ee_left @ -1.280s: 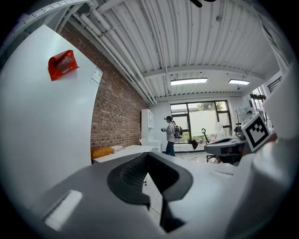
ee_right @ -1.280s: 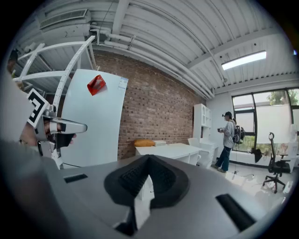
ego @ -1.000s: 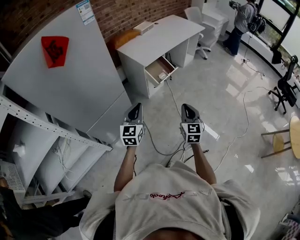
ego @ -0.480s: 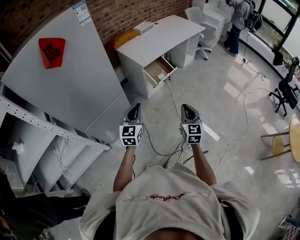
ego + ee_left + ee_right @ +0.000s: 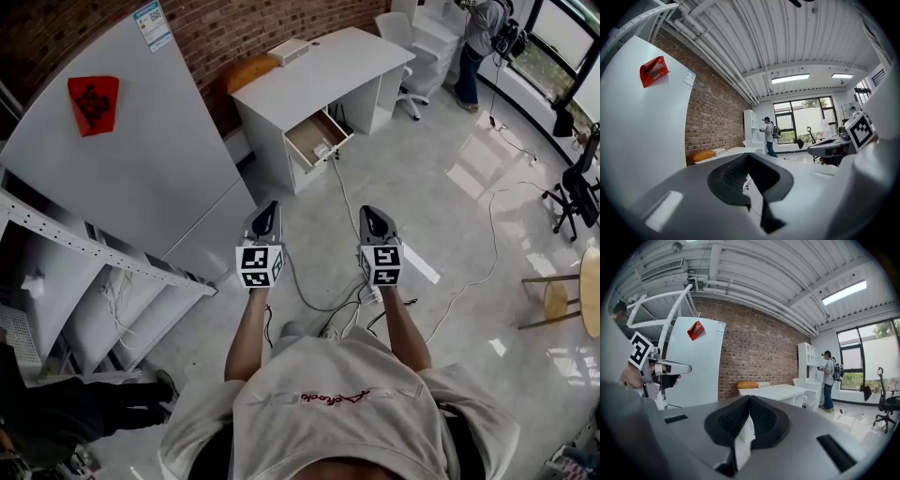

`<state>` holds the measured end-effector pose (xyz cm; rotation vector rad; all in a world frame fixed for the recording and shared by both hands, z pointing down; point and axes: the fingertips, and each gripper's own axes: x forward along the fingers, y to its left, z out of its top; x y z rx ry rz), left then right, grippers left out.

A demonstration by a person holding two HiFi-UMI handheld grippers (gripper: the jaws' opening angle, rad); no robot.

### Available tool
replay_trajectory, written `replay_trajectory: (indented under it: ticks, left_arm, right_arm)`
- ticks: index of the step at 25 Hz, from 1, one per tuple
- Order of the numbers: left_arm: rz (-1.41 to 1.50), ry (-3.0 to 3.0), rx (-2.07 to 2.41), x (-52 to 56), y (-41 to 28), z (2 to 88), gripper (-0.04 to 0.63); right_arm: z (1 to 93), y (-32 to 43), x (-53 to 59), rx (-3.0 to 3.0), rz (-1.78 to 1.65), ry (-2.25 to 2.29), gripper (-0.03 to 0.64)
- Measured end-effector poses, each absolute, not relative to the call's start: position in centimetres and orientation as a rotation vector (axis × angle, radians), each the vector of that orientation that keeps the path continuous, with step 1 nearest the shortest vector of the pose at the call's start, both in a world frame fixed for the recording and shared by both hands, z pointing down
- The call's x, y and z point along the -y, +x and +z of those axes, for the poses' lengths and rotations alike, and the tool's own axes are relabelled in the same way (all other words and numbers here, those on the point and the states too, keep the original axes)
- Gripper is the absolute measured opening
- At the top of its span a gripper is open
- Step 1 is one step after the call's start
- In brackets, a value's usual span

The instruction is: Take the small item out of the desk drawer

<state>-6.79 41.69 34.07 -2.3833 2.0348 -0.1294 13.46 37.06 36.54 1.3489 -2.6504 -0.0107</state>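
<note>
From the head view, the left tool [image 5: 272,206] and right tool [image 5: 367,212] are held out side by side, well apart from the white surface [image 5: 319,70]. Its drawer [image 5: 309,131] hangs open with the small item [image 5: 324,148] inside. Left tool's view: jaws pressed together, nothing held. Right tool's view: same, closed and empty. I'd walk right up and open one tool before reaching in.
</note>
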Motion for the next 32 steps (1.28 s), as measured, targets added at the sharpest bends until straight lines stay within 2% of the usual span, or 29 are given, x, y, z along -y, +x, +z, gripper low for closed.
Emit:
replay_trajectory:
  ticks: [15,32]
  left_arm:
    - [-0.126,-2.384,-2.082,-37.9,-8.6,35.9,0.009]
    - [-0.096,-2.493,-2.013,-21.9,-14.6,36.5,0.009]
  right_arm:
    - [37.7,12.8,-32.8,2.638,-0.01,1.33,0.012]
    - [36.9,6.7,-17.9,2.572,-0.024,1.414,0.012]
